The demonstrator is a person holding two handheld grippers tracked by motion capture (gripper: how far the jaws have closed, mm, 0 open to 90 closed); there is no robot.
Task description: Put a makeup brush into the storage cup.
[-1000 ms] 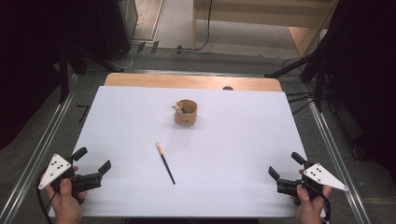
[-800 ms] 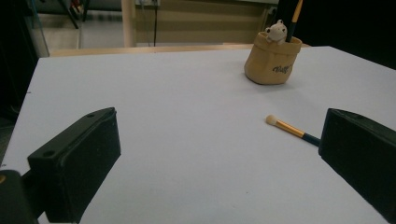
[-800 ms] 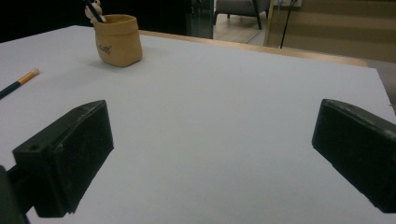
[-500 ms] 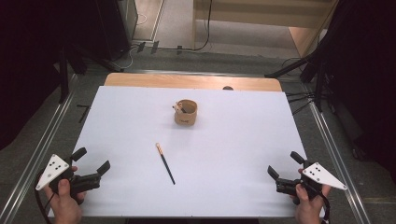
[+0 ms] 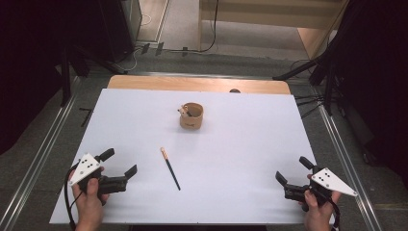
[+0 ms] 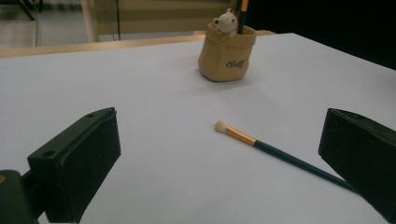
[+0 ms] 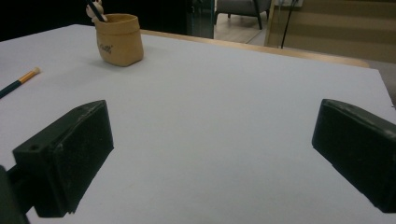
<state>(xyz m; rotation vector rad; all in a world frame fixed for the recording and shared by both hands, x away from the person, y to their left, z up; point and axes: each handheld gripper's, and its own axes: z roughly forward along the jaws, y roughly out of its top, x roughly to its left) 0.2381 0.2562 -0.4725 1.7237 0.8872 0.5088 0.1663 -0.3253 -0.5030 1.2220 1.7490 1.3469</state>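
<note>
White surface bears a brush near the left tongs; both tongs gape empty. Straddle its handle squarely, then lift toward the cup.

left gripper nudged slightly toward table centre

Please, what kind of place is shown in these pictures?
Probably an indoor recording or lab workspace: a white table edged by metal rails, cables on the floor, and black curtains at the sides. A tan pen holder and a brush lie staged.
</note>
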